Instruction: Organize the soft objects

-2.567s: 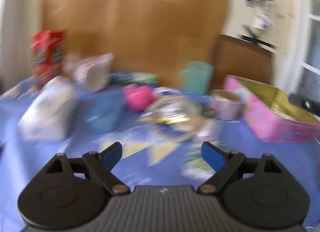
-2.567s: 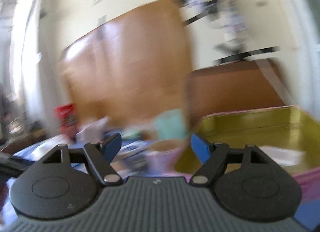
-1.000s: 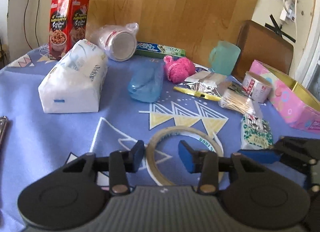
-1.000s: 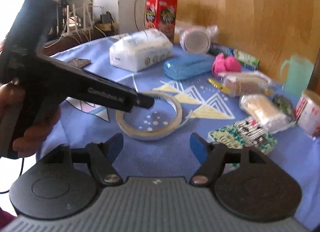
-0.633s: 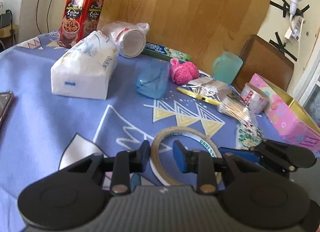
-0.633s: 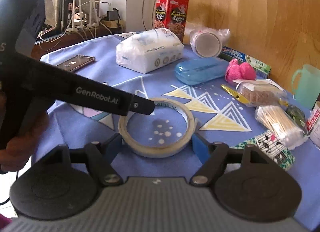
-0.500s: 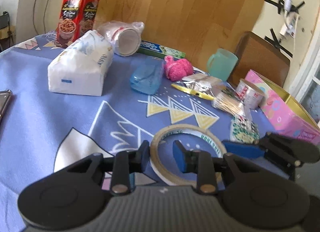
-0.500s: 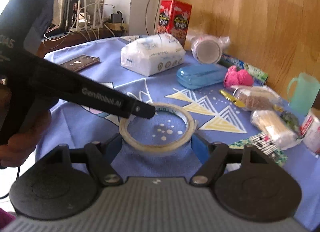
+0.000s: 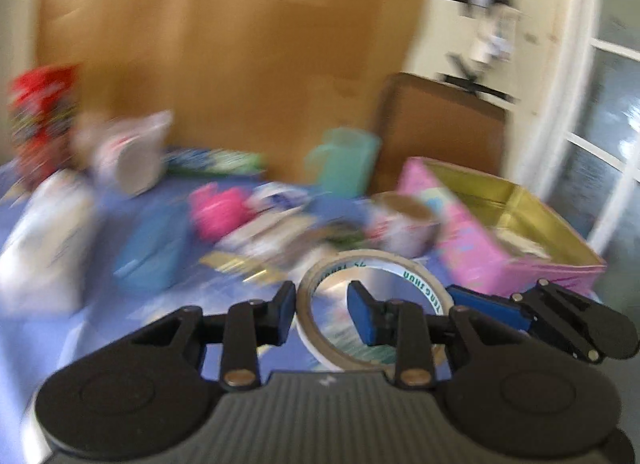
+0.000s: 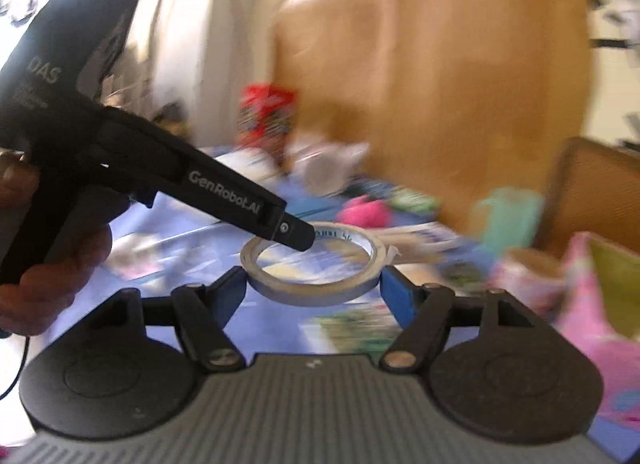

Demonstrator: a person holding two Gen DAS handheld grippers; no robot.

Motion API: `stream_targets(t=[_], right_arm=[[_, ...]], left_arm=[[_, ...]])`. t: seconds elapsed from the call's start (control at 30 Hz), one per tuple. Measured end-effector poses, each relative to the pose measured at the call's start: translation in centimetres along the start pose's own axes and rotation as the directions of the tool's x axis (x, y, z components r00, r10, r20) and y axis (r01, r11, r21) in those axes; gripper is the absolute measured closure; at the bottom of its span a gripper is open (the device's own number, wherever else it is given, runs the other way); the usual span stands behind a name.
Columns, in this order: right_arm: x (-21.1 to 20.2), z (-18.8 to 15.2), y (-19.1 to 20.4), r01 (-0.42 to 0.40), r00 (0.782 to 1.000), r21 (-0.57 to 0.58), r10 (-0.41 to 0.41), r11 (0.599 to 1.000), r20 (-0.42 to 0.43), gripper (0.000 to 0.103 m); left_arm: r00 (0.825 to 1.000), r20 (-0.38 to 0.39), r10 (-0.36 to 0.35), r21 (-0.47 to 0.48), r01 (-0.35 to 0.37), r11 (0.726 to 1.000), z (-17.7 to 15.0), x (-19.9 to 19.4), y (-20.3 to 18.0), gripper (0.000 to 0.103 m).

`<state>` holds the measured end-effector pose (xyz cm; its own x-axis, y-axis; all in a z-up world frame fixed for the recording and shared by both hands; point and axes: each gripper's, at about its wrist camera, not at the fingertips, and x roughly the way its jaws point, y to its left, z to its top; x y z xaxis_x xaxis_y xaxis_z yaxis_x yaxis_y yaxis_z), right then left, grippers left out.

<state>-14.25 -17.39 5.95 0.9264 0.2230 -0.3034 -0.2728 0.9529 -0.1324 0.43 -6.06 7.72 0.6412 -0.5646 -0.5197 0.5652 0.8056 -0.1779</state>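
Pink cardboard box (image 9: 472, 248) with a gold lining stood open on the blue desk (image 9: 100, 312), pale contents blurred. Between them, the left gripper (image 9: 322, 310) pinched one wall of the beige tape ring (image 9: 372, 264) while the right gripper (image 10: 314, 292) clamped its outer sides, the ring held off the desk.

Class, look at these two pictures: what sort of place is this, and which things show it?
Probably a room in a home: a patterned blue tablecloth crowded with household clutter, a green mug, a pink box.

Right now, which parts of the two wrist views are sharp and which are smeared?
Left wrist view: left gripper and tape roll sharp; table clutter and pink box smeared. Right wrist view: right gripper and tape sharp; background streaked, window glare at upper left.
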Motion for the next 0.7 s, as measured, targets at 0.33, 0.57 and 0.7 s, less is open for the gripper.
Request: stream_targets(t=[0.33, 0.57, 0.7], right_arm=[[-5.2, -2.5, -14.8, 0.407, 0.913, 0.122, -0.407, 0.905, -0.028, 0.026], [-6.0, -4.2, -17.9, 0.426, 0.897, 0.327, -0.439, 0.843, -0.037, 0.035], [-3.9, -2.5, -15.8, 0.231, 0.969, 0.38, -0.246, 0.896, -0.01, 0.041]], left_arm=[[0.976, 0.036, -0.215, 0.204, 0.203, 0.958, 6.0, 10.0, -16.6, 0.06], [0.987, 0.053, -0.152, 0.088, 0.147, 0.985, 3.0, 7.1, -10.9, 0.058], [0.995, 0.094, 0.021, -0.014, -0.02, 1.0, 0.2, 2.3, -3.7, 0.057]])
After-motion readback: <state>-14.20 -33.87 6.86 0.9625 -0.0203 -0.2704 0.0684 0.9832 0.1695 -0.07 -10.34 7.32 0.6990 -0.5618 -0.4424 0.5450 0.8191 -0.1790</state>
